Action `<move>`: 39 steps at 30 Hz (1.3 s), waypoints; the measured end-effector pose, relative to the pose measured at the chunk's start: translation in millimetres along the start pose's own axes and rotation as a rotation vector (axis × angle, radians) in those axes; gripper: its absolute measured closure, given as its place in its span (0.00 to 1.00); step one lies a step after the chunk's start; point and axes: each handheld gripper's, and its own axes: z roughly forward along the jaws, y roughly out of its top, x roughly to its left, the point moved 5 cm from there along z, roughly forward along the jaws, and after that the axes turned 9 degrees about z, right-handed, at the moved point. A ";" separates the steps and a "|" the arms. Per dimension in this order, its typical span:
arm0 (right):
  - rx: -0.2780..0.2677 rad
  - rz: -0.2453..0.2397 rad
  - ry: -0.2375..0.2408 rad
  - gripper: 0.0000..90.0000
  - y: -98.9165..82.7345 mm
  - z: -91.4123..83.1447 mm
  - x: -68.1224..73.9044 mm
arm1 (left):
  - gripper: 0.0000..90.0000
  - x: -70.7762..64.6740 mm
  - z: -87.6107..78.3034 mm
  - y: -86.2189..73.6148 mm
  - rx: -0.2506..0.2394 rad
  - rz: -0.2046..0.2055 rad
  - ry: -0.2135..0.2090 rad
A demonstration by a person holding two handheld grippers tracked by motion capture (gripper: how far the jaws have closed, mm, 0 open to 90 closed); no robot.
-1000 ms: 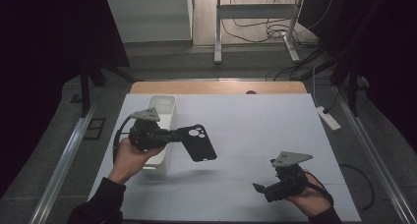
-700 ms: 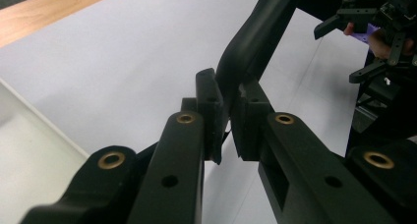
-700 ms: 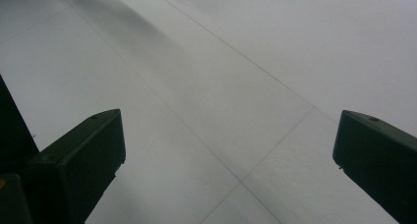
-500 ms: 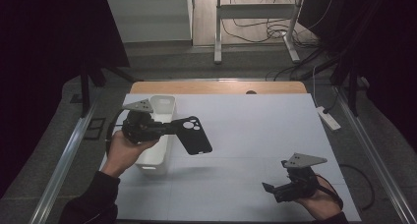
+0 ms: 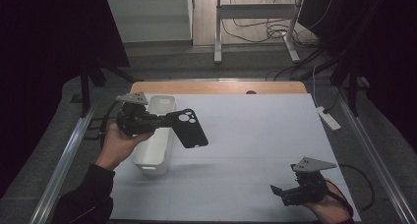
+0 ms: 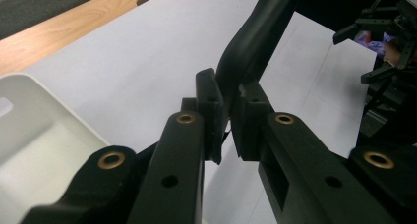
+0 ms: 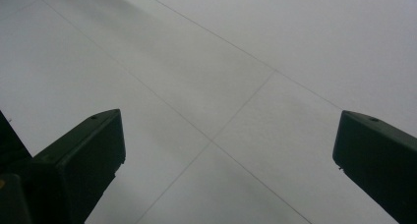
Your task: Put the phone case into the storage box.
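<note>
1. Now my left tongs (image 5: 164, 121) are clamped tight on a black phone case (image 5: 188, 128).
2. My left hand (image 5: 118, 143) holds these tongs up over the left side of the worktop (image 5: 255, 135).
3. From the high view, the phone case sticks out to the right of the tongs and tilts down a bit. It is up in the air and does not touch the worktop.
4. On the case, I can see round holes for the camera near the end that I hold.
5. In the left gripper view, the two pads (image 6: 211, 111) press on one edge of the phone case (image 6: 255, 42), and the rest of it rises up and away from me.
6. Just under my left tongs stands a white bin (image 5: 156, 135). It is long and open on top. The phone case hangs beside its right wall, near the far end.
7. In the left gripper view, the white bin (image 6: 34, 135) is down at the left, right by the tongs.
8. My right tongs (image 5: 276, 190) are low at the near right corner of the worktop, well apart from the phone case.
9. In the right gripper view, those jaws stand wide apart with nothing between them, just the pale worktop (image 7: 221, 86) with thin lines on it.
</note>
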 end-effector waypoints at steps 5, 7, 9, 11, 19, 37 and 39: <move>-0.004 0.022 -0.022 0.00 -4.7 -7.2 -4.4 | 0.92 7.0 -8.6 4.5 0.010 0.007 0.017; -0.006 0.029 -0.024 0.00 -5.6 -8.6 -5.0 | 0.92 8.3 -10.4 5.0 0.009 0.007 0.020; -0.007 0.036 -0.034 0.00 -7.6 -11.3 -7.2 | 0.92 10.9 -13.7 5.8 0.010 0.008 0.027; -0.003 0.048 -0.043 0.00 -10.7 -13.8 -9.7 | 0.92 13.7 -16.9 5.9 0.009 0.005 0.034; -0.001 0.073 -0.062 0.00 -17.0 -19.4 -14.7 | 0.92 23.9 -24.7 3.2 0.015 -0.002 0.059; 0.005 0.090 -0.080 0.00 -21.5 -25.5 -18.6 | 0.92 43.4 -47.1 1.3 0.040 -0.005 0.113; 0.001 0.096 -0.078 0.00 -21.4 -25.9 -19.1 | 0.92 46.2 -50.4 0.6 0.049 -0.003 0.124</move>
